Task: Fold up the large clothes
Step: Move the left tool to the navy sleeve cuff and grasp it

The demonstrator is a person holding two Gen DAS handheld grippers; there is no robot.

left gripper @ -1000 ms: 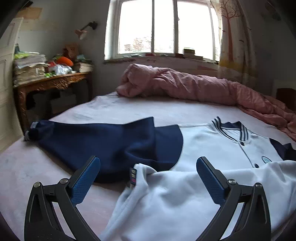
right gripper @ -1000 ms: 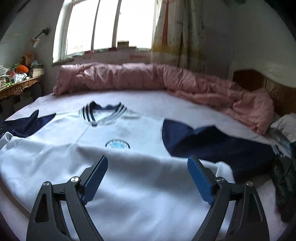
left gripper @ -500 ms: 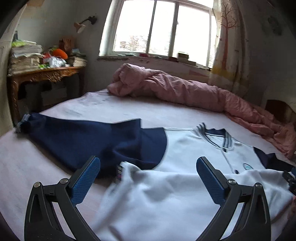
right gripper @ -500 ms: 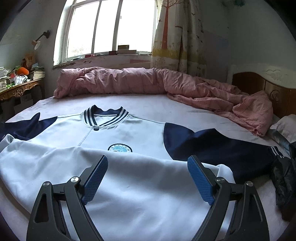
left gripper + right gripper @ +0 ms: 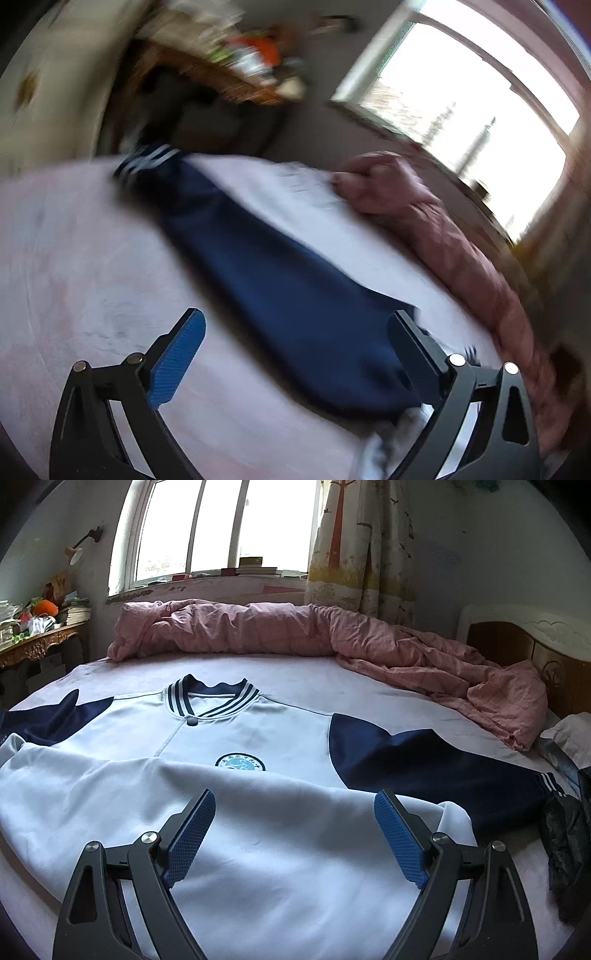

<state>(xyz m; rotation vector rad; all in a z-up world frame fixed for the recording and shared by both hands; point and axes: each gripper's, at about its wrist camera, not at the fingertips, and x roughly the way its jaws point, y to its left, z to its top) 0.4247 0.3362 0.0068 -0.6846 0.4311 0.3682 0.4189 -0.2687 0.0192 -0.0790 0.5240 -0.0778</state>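
Observation:
A white jacket (image 5: 258, 738) with navy sleeves and a striped collar lies face up on the bed, its lower half folded up over the chest. Its right navy sleeve (image 5: 436, 764) stretches toward the right. My right gripper (image 5: 295, 812) is open and empty, hovering over the folded white hem. In the blurred, tilted left wrist view the left navy sleeve (image 5: 280, 295) runs diagonally to its striped cuff (image 5: 147, 162). My left gripper (image 5: 295, 328) is open and empty above the sleeve's near end.
A rumpled pink quilt (image 5: 332, 638) lies along the far side of the bed and down the right. Dark clothes (image 5: 569, 819) sit at the right edge. A cluttered wooden desk (image 5: 37, 646) stands left of the bed. The pale pink sheet (image 5: 74, 258) surrounds the sleeve.
My left gripper has swung left and tilted sharply, now facing along the left sleeve instead of the jacket body; its view is motion blurred. My right gripper has stayed nearly still.

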